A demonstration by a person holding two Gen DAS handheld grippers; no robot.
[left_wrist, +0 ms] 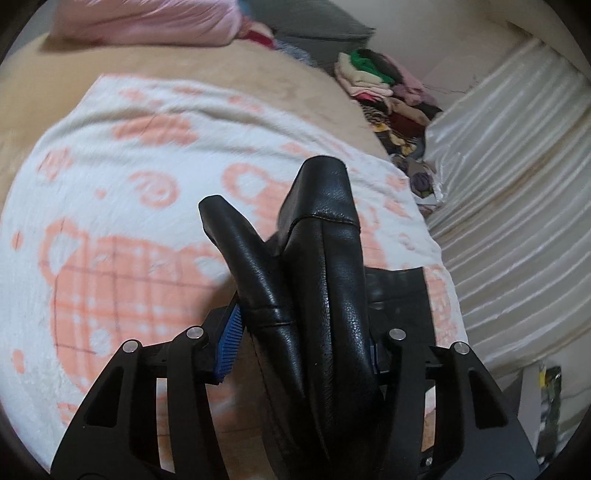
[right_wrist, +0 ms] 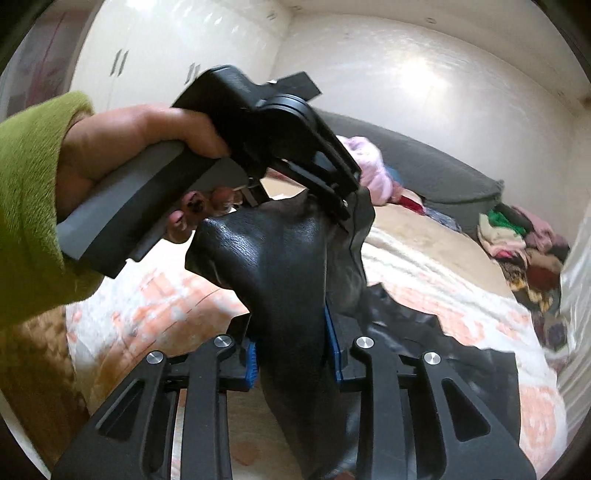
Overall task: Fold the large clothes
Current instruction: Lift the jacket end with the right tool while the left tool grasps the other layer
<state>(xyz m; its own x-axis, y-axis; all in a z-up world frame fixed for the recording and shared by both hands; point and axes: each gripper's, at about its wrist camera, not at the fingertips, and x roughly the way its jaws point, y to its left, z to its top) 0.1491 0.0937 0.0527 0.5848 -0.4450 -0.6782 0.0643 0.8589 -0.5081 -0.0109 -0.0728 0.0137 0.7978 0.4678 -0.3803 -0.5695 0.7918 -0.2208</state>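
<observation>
Both tongs clamped on black leather garment [left_wrist: 317, 258]: left tongs [left_wrist: 303, 332] and right tongs [right_wrist: 291, 350], lifted above patterned blanket [left_wrist: 110, 166], frame centre.

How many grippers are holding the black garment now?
2: the left gripper and the right gripper are each shut on the black garment, above the bed.

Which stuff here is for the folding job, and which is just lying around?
For the job:
- black leather garment, held up off the bed
- left gripper, jaws shut on it
- right gripper, jaws shut on it
- orange-and-white blanket underneath

Just lying about:
- pink bundle
- pile of clothes by the bed edge
- white wardrobe
</observation>
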